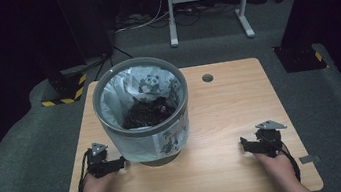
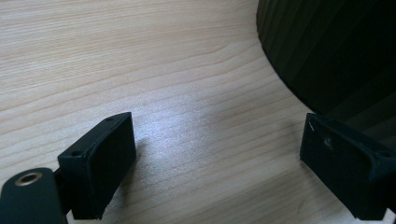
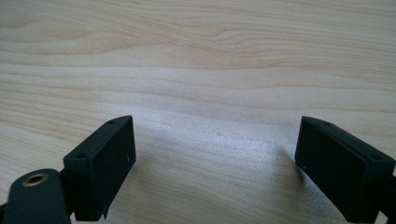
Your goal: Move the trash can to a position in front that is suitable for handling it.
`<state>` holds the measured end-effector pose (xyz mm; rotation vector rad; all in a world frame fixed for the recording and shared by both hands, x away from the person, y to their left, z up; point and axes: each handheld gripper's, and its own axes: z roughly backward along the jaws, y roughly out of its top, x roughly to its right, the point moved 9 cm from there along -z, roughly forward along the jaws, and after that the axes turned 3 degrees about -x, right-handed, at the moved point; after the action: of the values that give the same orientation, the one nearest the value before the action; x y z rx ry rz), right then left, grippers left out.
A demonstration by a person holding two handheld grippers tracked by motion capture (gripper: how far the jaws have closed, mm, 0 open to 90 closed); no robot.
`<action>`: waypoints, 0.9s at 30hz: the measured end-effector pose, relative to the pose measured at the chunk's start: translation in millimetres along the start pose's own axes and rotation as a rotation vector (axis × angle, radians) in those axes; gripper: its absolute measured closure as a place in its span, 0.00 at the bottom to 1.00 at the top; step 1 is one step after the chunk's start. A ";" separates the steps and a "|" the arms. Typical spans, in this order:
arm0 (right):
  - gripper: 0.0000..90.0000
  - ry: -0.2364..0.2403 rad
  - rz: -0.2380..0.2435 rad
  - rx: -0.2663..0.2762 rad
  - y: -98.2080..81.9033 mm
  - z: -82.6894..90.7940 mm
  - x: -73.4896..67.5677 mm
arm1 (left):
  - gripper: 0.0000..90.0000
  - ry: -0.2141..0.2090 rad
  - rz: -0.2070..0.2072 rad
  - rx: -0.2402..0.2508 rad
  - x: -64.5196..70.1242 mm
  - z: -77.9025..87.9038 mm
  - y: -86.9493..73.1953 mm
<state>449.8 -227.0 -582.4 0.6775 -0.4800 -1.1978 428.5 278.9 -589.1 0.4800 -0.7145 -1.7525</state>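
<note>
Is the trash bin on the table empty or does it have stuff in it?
Not empty. The bin stands upright with a panda-print liner, and a dark heap of rubbish lies at its bottom.

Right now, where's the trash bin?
In the high view, the grey bin stands on the table's left half, just beyond the left gripper.

Grey lined bin (image 1: 143, 115) stands upright on table's left half.

Pale wood-grain table (image 1: 232, 117), faintly glossy; grey bin (image 1: 144, 130) lined with thin plastic.
</note>
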 end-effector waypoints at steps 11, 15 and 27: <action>0.14 0.053 0.075 0.041 15.4 14.7 -23.5 | 0.12 0.020 -0.003 0.014 -1.7 19.5 21.9; 0.13 0.069 0.096 0.090 29.6 29.0 -37.8 | 0.15 0.030 0.035 0.020 -8.1 30.2 28.1; 0.13 0.059 0.157 0.126 66.6 52.1 -63.2 | 0.14 0.027 0.037 0.055 -17.7 55.9 53.1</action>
<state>441.1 -164.4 -497.9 0.7668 -0.5525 -1.0032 435.3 298.2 -512.7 0.5241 -0.7491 -1.6927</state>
